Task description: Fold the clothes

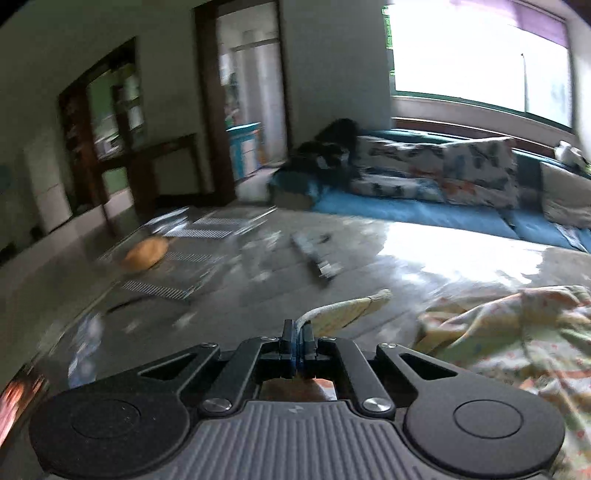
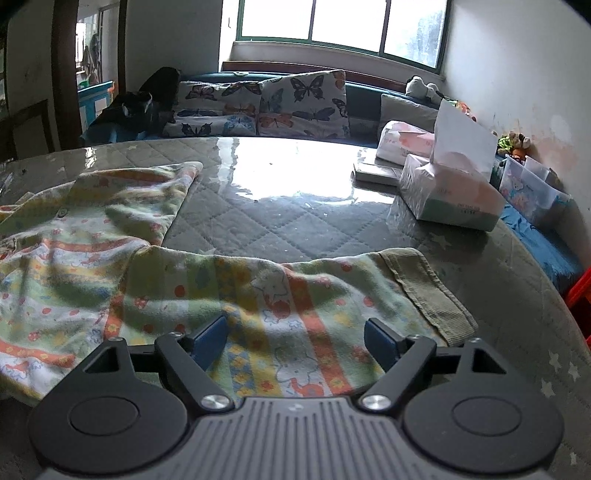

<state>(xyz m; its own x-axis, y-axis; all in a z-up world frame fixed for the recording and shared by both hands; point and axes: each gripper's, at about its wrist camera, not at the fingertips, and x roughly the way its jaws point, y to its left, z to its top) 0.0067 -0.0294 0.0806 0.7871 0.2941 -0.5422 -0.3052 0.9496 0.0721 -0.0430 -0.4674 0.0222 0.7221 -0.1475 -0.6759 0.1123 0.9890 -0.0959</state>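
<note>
The left wrist view looks forward and downward along its hand-held gripper [image 1: 297, 341] from close above the worktop [image 1: 369, 266], with a doorway [image 1: 245, 92] at upper centre and the window [image 1: 476, 59] at upper right. The right wrist view sits low over the patterned garment [image 2: 258, 295], facing the window [image 2: 340, 26] at top centre. Both share the worktop [image 2: 277, 206], the butterfly cushions [image 1: 476, 170] [image 2: 303, 99] and the garment, at lower right [image 1: 517, 332] in the left view.

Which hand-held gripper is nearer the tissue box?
Right. The right hand-held gripper hovers open over the garment, tissue box ahead; the left hand-held gripper doesn't see it.
</note>
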